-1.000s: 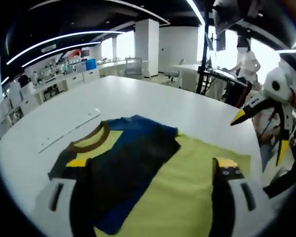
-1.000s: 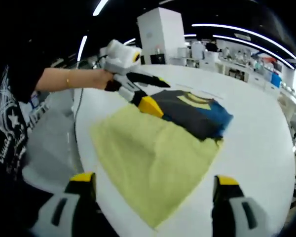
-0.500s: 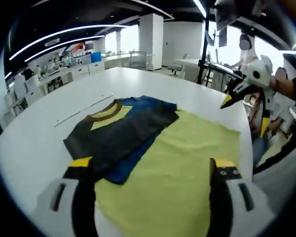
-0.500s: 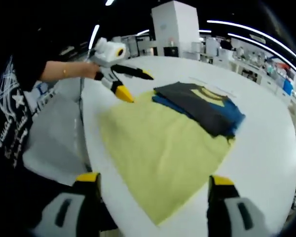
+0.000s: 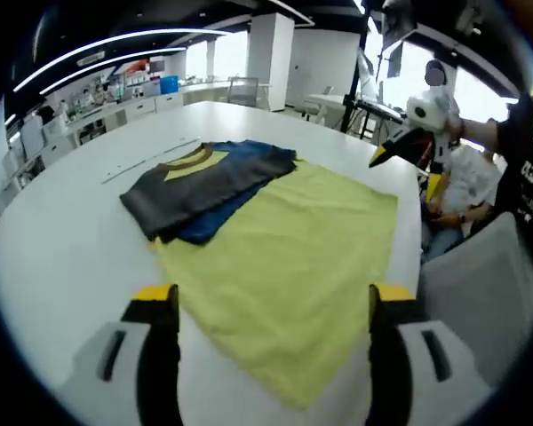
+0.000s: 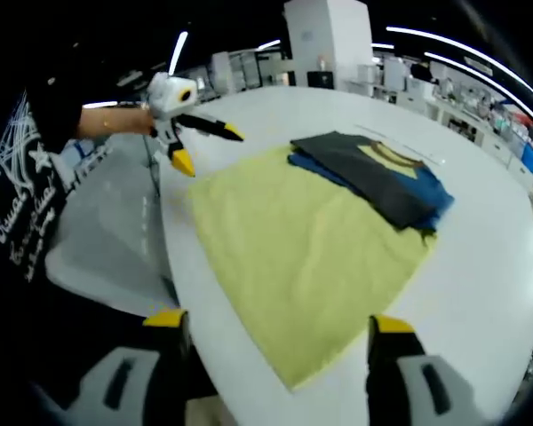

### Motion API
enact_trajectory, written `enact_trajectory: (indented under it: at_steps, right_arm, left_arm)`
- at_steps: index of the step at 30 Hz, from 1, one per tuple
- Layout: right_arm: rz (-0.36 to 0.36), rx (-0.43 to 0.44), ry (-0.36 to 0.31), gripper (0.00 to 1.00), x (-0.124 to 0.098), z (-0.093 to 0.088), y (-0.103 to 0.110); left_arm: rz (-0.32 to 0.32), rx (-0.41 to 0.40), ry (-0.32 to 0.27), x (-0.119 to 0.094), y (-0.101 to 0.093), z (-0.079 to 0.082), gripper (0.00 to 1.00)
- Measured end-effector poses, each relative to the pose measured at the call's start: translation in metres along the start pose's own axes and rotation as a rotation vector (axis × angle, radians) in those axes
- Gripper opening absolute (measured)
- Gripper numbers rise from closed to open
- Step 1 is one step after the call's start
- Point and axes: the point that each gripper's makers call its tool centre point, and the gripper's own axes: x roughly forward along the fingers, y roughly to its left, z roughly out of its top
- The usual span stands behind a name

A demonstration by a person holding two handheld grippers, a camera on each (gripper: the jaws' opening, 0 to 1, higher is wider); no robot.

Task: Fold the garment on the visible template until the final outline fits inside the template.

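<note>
Folded garment (image 6: pixel 382 177) on yellow template (image 6: pixel 306 253), white table (image 6: pixel 480 266).
R gripper (image 6: pixel 273 333) jaws apart at frame bottom, empty; L gripper (image 6: pixel 204 146) upper left, jaws apart, off template's edge.

Folded garment (image 5: pixel 204 182) covering far strip of yellow template (image 5: pixel 293 257); template edge beneath it not showing. Garment's lower layers hiding under dark top layer, blue peeking out. Left tongs (image 5: pixel 266 306) and right tongs (image 6: pixel 271 333) getting cut off by bottom edge. Thin strip on counter (image 5: pixel 62 248) beyond garment too small to identify. Background shelves blurring.
</note>
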Motion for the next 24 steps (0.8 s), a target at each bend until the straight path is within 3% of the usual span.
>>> enact_trajectory:
  at_steps: [10,18,24]
  right_arm:
    - [0.001,-0.021,0.045,0.74,0.004,-0.014,0.002]
    - [0.024,-0.027,0.085,0.65,0.012,-0.028,0.003]
    - [0.021,-0.052,0.108,0.57,0.019,-0.039,0.003]
  left_arm:
    - [-0.028,0.015,0.054,-0.008,-0.02,-0.034,0.75]
    - [-0.038,0.07,0.117,-0.011,-0.026,-0.063,0.59]
    - [-0.019,0.08,0.098,-0.011,-0.023,-0.061,0.52]
